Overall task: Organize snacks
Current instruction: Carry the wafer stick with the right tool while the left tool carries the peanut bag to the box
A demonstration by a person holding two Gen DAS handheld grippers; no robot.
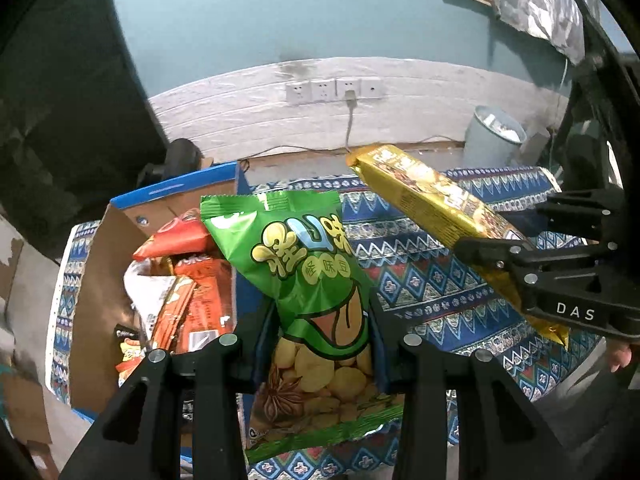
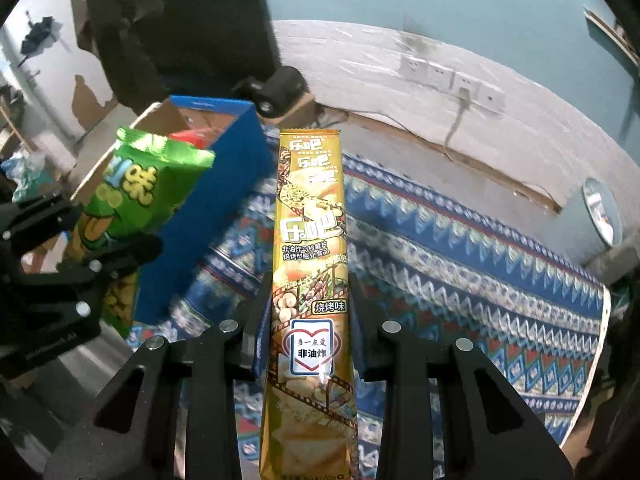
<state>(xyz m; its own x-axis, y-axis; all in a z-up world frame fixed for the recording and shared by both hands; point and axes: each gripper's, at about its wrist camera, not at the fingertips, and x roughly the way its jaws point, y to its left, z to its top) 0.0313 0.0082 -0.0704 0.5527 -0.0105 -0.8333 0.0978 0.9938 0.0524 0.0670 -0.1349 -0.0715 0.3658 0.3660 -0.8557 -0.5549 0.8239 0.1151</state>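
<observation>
Green bean bag (image 1: 316, 280), gold cracker sleeve (image 2: 310, 280)

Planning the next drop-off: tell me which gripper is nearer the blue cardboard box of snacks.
Left. The left gripper, shut on the green bag, hangs right beside the blue cardboard box. The right gripper, shut on the gold pack, is farther off, over the patterned cloth.

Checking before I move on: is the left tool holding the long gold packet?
No: the left tool grips the green snack bag, while the long gold packet sits in the right tool.
</observation>
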